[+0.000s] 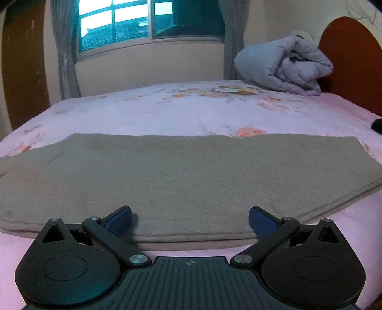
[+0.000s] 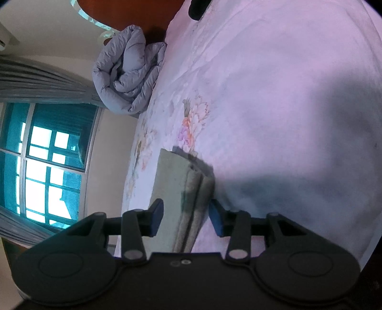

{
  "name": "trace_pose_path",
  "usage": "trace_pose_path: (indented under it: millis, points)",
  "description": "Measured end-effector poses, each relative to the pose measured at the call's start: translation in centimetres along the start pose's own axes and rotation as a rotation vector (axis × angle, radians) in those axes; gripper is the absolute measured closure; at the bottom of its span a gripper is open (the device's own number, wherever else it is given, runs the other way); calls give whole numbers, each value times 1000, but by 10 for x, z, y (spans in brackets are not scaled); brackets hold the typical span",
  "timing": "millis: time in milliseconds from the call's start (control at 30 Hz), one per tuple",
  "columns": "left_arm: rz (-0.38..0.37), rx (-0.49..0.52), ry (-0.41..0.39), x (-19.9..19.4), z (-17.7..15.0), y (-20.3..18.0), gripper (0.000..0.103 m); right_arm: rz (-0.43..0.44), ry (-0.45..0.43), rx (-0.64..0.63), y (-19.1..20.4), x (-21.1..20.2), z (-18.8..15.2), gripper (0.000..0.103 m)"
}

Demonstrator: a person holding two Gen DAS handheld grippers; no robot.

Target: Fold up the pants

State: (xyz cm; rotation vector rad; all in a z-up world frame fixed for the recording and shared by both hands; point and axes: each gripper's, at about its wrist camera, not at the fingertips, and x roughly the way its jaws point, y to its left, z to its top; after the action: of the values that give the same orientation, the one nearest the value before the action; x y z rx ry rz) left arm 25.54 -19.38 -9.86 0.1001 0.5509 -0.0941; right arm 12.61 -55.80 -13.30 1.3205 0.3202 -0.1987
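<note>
We see a rolled grey quilt (image 1: 284, 66) by the headboard (image 1: 353, 54), well apart from the pants (image 1: 179, 176); nothing blocks them. They lie folded flat on the pink floral bed (image 1: 167, 107) under a curtained window (image 1: 148, 21). Our left gripper (image 1: 189, 218) is spread wide over their near edge. Only the right view shows their stacked edge between the right gripper (image 2: 186, 217), whose pads stand apart.

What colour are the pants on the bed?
Greyish olive-brown pants, plain, seen best in the left wrist view.
</note>
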Motion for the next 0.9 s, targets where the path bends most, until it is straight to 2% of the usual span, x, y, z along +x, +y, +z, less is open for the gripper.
trace_pose_path:
  millis: [233,267,300,333,433,533,600,700,833,900]
  points:
    - [10,4,25,10,-6,-5,0,-16,1,-11,5,6,2,70]
    - [9,5,25,10,-7,-6,0,-28,3,-24,7,7,2,75]
    - [10,8,24,11,-6,-7,0,-52,10,-45,10,10,2,97]
    - [12,10,22,11,-7,-7,0,-92,16,-87,14,12,1,97]
    - [10,8,21,15,-6,-8,0,-133,-9,-202,35,8,-4,97]
    - [-31,-9,27,13,2,3,0,-121,-42,-334,71,1,-15,97]
    - [-27,-84,-18,-5,11,31,0,-91,-42,-430,105,-1,-26,97]
    - [22,-132,-94,-38,21,92,0,-23,-23,-630,167,1,-63,97]
    - [134,-264,-127,-76,17,199,0,63,37,-864,237,21,-148,97]
    - [193,-344,-125,-93,7,251,0,103,79,-945,257,35,-192,97]
